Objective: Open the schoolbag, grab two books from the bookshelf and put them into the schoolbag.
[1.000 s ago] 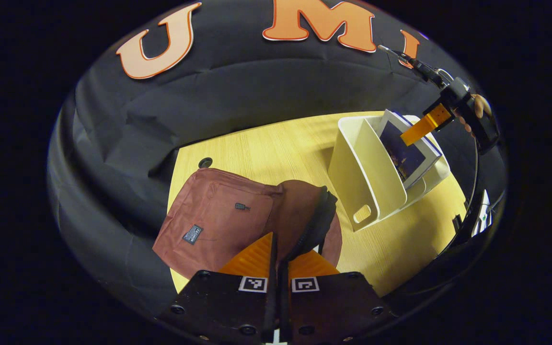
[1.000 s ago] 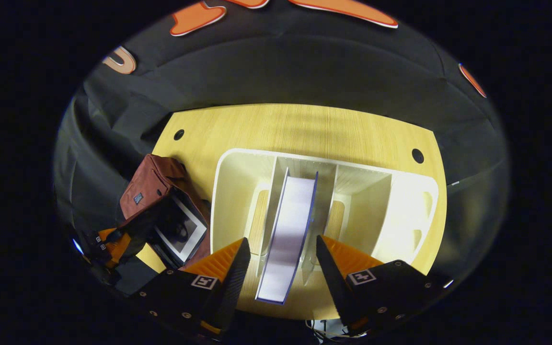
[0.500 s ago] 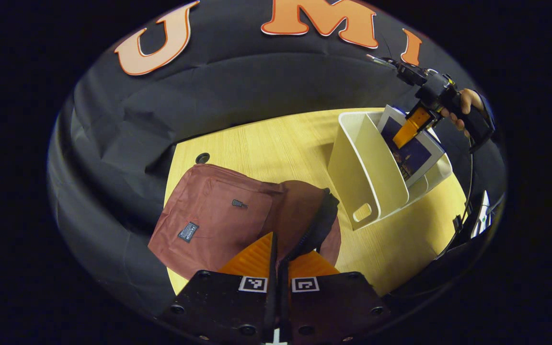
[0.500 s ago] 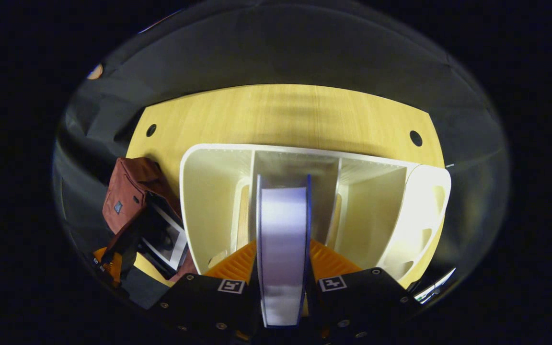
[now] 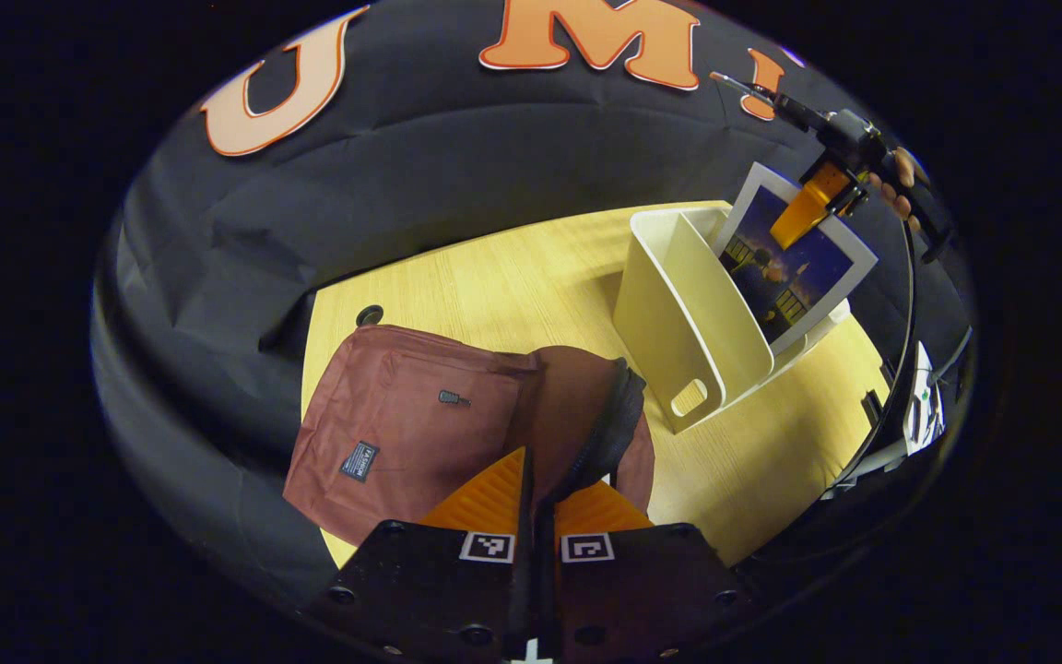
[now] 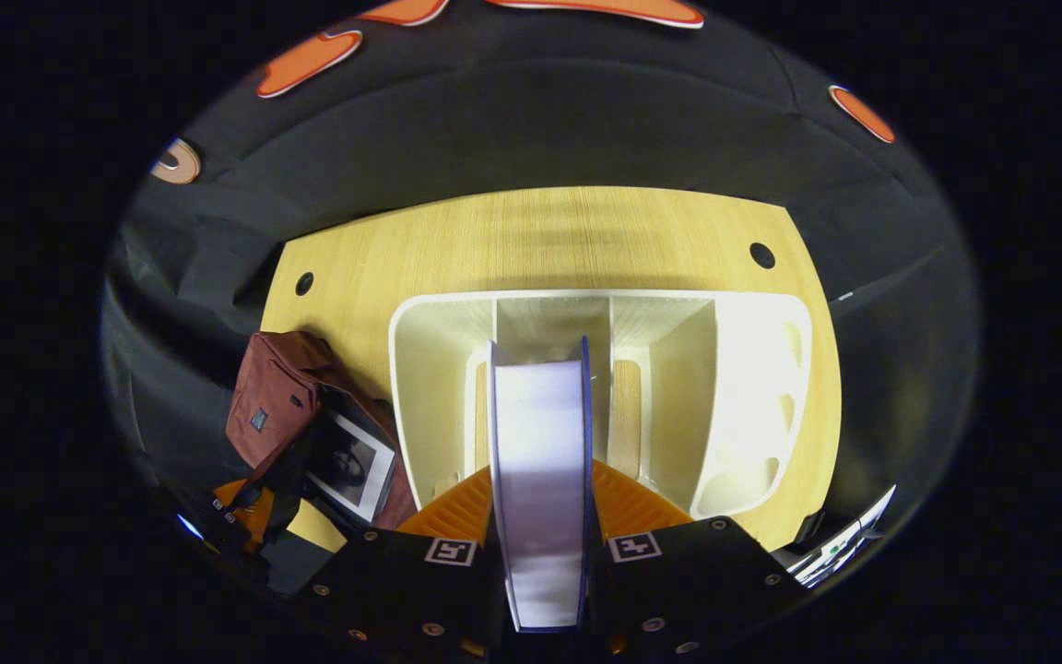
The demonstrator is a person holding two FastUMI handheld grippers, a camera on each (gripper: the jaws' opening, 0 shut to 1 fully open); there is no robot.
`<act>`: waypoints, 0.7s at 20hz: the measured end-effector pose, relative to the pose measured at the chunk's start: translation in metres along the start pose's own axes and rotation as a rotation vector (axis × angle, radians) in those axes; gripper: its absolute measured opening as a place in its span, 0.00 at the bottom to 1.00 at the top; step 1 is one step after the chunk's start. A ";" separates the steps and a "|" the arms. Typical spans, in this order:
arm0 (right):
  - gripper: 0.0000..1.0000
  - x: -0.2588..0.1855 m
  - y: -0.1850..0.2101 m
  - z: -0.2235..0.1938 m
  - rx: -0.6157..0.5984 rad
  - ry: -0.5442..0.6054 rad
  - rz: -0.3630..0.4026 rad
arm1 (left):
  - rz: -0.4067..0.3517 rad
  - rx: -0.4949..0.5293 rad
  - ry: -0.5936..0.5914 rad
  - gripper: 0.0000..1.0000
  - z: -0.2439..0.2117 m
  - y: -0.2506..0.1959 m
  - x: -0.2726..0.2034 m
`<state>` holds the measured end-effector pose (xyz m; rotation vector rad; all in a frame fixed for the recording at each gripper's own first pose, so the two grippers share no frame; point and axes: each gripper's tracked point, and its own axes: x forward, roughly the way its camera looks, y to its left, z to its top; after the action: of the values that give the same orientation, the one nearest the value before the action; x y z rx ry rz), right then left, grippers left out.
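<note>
In the right gripper view my right gripper (image 6: 540, 516) has both fingers pressed flat on a blue-edged book (image 6: 540, 461), one on each cover, the page block facing me at bottom centre. The book stands upright in the middle slot of the cream bookshelf (image 6: 752, 369), its covers close to the dividers on both sides, with little side room. The slots left and right of it look bare. Beyond the shelf, at the top of the frame, the wooden table (image 6: 540, 240) lies open up to the black cloth.

In the left gripper view my left gripper (image 5: 536, 498) is pinched narrow on the dark zipper edge of the maroon schoolbag (image 5: 402, 415), lower centre, holding the flap up. At upper right of that frame I see the book (image 5: 789, 277) tilted, its upper part above the shelf rim (image 5: 678, 286), the right gripper (image 5: 812, 198) clamped on its top edge, a hand (image 5: 900, 180) behind it. In the right gripper view the bag mouth (image 6: 310, 433) gapes at lower left, with a white-bordered book (image 6: 351, 466) inside.
</note>
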<state>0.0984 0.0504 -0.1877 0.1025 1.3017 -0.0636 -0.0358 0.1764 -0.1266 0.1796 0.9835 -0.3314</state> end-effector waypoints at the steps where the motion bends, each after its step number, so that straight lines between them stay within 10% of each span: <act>1: 0.37 -0.010 -0.001 -0.001 0.008 -0.021 -0.005 | -0.009 0.008 -0.002 0.05 0.000 0.000 0.000; 14: 0.36 -0.126 0.017 -0.041 0.206 -0.245 0.189 | -0.072 0.100 -0.038 0.04 0.008 0.010 -0.006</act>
<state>0.0277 0.0703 -0.0764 0.3820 1.0334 -0.0474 -0.0288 0.1845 -0.1175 0.2286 0.9380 -0.4485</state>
